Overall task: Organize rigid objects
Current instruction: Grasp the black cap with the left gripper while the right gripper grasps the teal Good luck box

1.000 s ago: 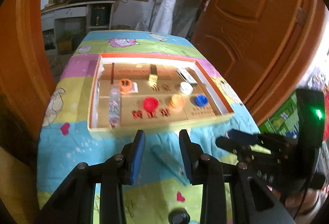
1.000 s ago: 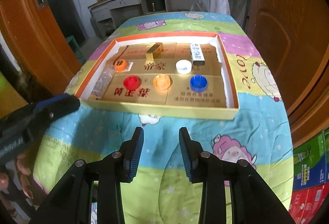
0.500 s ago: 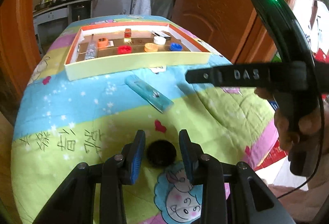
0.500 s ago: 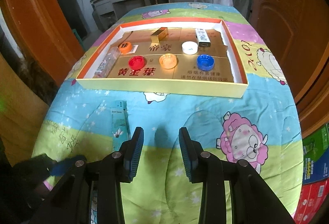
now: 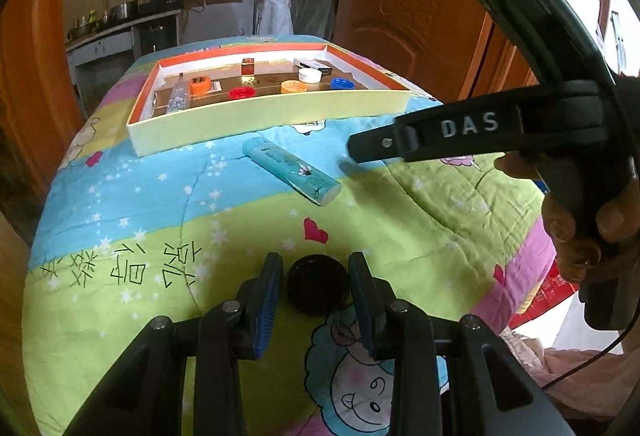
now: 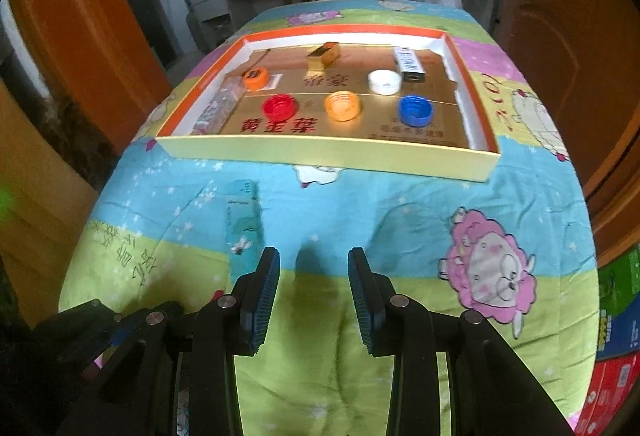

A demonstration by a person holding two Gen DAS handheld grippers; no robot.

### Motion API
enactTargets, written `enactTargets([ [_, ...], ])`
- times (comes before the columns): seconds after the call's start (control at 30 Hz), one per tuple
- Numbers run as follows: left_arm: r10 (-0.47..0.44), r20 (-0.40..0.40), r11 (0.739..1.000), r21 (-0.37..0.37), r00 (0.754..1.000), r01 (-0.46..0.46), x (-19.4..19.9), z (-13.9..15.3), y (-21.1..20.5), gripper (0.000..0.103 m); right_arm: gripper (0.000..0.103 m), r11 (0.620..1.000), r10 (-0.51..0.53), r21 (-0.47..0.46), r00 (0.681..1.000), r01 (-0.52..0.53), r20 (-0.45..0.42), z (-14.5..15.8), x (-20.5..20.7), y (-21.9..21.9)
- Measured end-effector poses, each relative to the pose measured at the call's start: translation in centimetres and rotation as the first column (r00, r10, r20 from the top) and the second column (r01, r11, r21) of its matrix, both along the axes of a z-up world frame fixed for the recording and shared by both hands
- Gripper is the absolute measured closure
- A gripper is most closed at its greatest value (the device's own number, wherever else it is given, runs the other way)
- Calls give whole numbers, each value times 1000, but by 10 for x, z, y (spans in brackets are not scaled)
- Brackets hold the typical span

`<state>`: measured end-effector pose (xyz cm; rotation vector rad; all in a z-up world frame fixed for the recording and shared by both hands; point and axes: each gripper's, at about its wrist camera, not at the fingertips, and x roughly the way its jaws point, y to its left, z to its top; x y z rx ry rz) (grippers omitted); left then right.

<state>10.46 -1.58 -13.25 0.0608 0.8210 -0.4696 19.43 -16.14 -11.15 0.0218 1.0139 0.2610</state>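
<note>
A black round cap (image 5: pixel 318 288) lies on the quilt between the blue pads of my left gripper (image 5: pixel 316 286). Its jaws are closing around the cap, and a thin gap still shows on the left side. A teal oblong box (image 5: pixel 292 172) (image 6: pixel 242 224) lies on the quilt in front of the shallow cardboard tray (image 5: pixel 264 112) (image 6: pixel 320 156). My right gripper (image 6: pixel 314 276) hovers open over the quilt just right of the teal box, with nothing between its fingers. In the left wrist view it reaches in from the right, held by a hand (image 5: pixel 576 224).
The tray holds a red cap (image 6: pixel 279 106), orange cap (image 6: pixel 342 105), blue cap (image 6: pixel 415 110), white cap (image 6: pixel 384 81), another orange cap (image 6: pixel 256 77), a gold box (image 6: pixel 323 56), a black-and-white box (image 6: pixel 408 62) and a clear tube (image 6: pixel 218 104). Orange doors stand on both sides.
My left gripper pulled back from the tray and dropped to the near end of the quilt, straddling the black cap, and its jaws have narrowed slightly. The right gripper sank a little.
</note>
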Motion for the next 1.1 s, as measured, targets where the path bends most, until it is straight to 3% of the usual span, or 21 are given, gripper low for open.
enactTargets([
  [0.47,91,8,994,-67,996,-91,-3,9,30,72,67,985,173,-20,985,-173,27,-10,13,52],
  [0.63,127,-2,989,-77,992,-127,-1,10,41,72,68,982,182,-57,983,-180,21,-17,22,62],
  [0.8,135,-10,987,-84,991,-135,2,9,45,72,80,982,174,-83,985,-172,8,-24,26,65],
  [1.1,150,-21,984,-98,988,-152,10,9,48,72,81,982,172,-83,985,-170,23,-25,25,65],
])
